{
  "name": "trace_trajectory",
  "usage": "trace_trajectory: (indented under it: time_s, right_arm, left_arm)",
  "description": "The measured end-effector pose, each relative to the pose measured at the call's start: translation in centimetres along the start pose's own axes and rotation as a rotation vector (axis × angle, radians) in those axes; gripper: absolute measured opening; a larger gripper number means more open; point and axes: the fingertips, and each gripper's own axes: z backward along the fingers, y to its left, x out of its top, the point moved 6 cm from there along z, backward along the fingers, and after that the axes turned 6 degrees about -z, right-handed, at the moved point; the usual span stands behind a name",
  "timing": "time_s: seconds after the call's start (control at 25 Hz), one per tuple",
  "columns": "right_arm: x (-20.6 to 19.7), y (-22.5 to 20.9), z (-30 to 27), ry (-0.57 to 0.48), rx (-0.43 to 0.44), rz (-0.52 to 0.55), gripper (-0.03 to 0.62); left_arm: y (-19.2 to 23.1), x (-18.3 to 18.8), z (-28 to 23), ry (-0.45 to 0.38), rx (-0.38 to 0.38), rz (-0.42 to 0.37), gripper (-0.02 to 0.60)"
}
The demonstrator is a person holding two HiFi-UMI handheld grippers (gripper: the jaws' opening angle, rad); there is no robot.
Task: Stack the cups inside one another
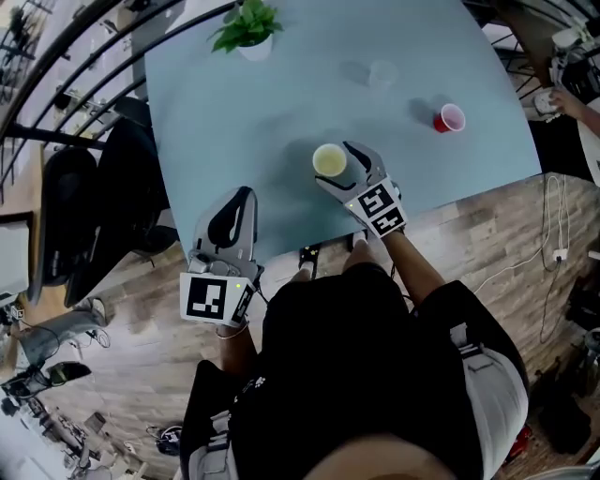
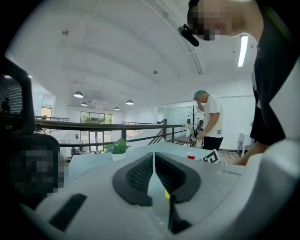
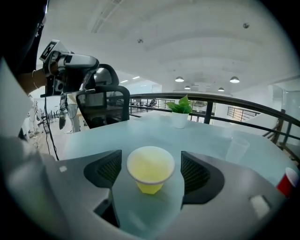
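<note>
A yellow cup stands upright on the pale blue table near its front edge. My right gripper is open around the yellow cup, with a gap between the cup and each pad. A red cup stands to the right, also at the right gripper view's edge. Farther back is a clear cup, faint against the table. My left gripper hovers over the table's front-left edge, shut and empty, its tips meeting.
A potted plant sits at the table's far left. Black chairs stand left of the table beside a railing. One person stands beyond the table. Another person's hand shows at the far right.
</note>
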Motion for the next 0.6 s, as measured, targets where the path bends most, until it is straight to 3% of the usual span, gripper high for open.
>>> trace_trajectory:
  time_s: [0.36, 0.6]
  right_arm:
    - [-0.8, -0.1, -1.8, 0.031, 0.021, 0.011, 0.364]
    - [-0.5, -0.7, -1.3, 0.016, 0.03, -0.02, 0.36]
  left_arm:
    - [0.2, -0.2, 1.5, 0.019, 0.08, 0.014, 0.009]
    - [-0.3, -0.5, 0.8, 0.033, 0.075, 0.021, 0.009]
